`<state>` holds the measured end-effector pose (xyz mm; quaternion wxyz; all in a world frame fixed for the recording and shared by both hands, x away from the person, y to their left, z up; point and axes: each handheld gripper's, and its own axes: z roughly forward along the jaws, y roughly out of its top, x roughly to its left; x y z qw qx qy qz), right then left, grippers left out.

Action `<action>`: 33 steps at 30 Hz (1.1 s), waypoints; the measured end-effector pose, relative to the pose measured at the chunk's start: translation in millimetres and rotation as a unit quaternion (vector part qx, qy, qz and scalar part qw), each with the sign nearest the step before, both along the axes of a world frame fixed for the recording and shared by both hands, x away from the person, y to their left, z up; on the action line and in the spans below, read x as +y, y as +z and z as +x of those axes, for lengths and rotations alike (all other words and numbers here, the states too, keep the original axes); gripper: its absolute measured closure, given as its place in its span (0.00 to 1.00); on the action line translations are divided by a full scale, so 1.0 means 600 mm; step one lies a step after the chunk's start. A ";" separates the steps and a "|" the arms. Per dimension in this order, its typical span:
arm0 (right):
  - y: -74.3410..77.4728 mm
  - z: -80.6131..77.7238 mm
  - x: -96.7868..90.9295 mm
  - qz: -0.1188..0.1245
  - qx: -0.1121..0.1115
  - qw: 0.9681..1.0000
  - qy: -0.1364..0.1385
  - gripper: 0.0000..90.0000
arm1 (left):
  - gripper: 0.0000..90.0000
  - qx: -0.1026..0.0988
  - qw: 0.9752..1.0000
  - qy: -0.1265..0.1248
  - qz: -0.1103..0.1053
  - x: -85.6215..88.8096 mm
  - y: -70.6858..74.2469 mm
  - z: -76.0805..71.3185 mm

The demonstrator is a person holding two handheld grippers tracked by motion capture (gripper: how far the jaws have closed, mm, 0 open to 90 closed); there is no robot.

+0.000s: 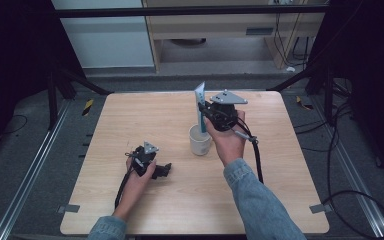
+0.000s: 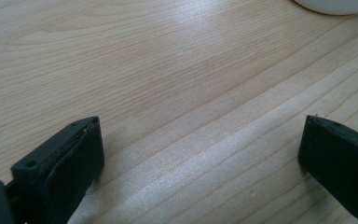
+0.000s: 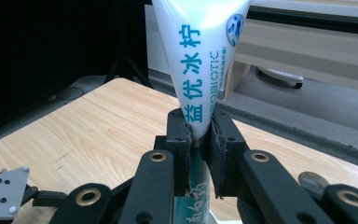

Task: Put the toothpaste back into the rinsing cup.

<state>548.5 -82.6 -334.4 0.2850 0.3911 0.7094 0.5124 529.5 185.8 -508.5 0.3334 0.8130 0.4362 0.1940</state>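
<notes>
A white tube with blue lettering (image 3: 200, 70) stands upright, flat crimped end up, pinched low on its body by my right gripper (image 3: 199, 135). In the high view the tube (image 1: 200, 102) hangs with its lower end inside or just above a white cup (image 1: 200, 141) near the table's middle; my right gripper (image 1: 203, 114) is shut on it right above the cup. My left gripper (image 1: 165, 170) lies on the wood at front left, a short way from the cup. Its jaws stand wide apart (image 2: 200, 135) with only bare tabletop between them. The cup's base (image 2: 335, 4) shows at that view's top right.
The wooden table (image 1: 145, 120) carries nothing else. Black cables trail from both grippers toward the front edge. Beyond the far edge are grey floor, metal rails and a wooden cabinet (image 1: 230, 25). The left gripper's grey plate (image 3: 2, 191) shows low in the right gripper view.
</notes>
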 end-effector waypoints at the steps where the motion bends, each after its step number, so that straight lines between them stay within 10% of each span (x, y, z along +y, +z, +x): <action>1: -0.004 0.000 0.001 0.000 0.001 1.000 0.000 0.88 | 0.00 0.000 1.000 0.000 0.000 0.000 0.000 0.000; 33: -0.073 0.006 0.010 0.021 0.016 1.000 -0.017 0.88 | 0.00 0.000 1.000 0.002 -0.002 -0.001 0.000 0.000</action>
